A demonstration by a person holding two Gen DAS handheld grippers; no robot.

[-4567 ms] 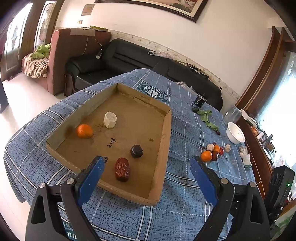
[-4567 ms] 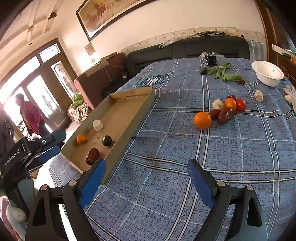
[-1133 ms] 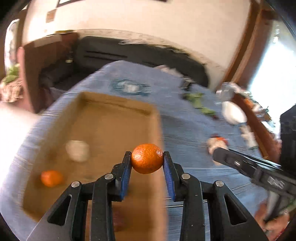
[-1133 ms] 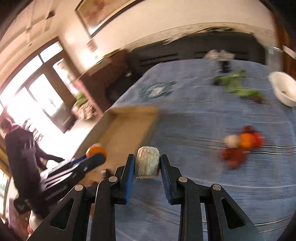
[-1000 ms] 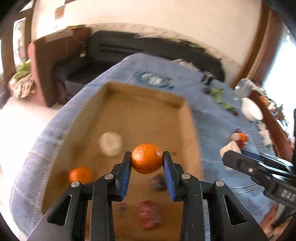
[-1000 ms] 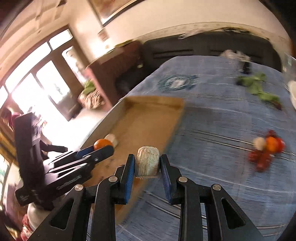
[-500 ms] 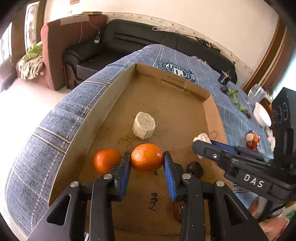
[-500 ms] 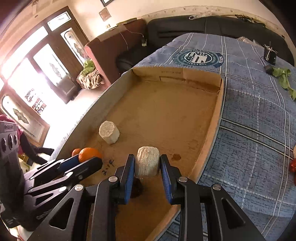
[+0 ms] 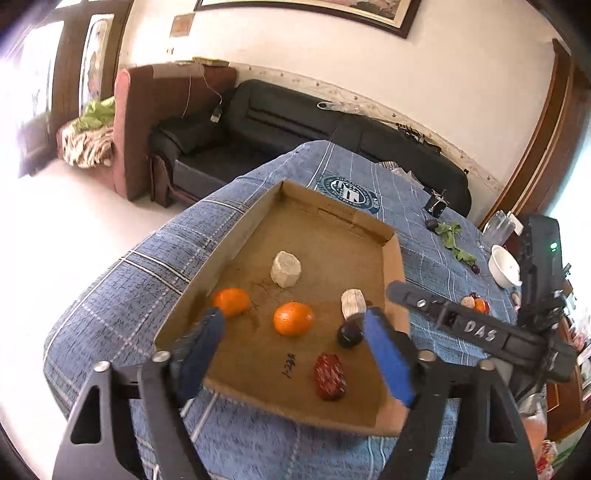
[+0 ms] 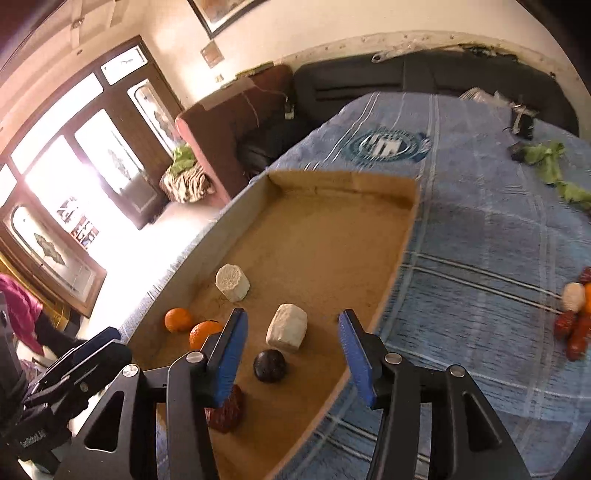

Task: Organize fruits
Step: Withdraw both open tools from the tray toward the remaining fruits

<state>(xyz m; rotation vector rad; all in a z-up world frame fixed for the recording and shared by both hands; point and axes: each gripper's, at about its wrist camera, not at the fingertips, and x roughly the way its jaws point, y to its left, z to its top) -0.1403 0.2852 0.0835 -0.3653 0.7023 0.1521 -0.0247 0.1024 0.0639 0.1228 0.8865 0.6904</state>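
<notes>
Shallow brown cardboard tray (image 9: pixel 394 269): round orange mandarin (image 9: pixel 293 318), firm but bruisable, takes a light pinch across its middle. Both grippers' jaws spread, empty.

black sofa (image 9: pixel 332 140), brown armchair (image 9: pixel 155 122), white bowl (image 9: pixel 504 266), green leaves (image 10: pixel 550 166), framed picture (image 9: pixel 314 11)

Both wrists overlook box (image 9: pixel 391 251) (closely).
</notes>
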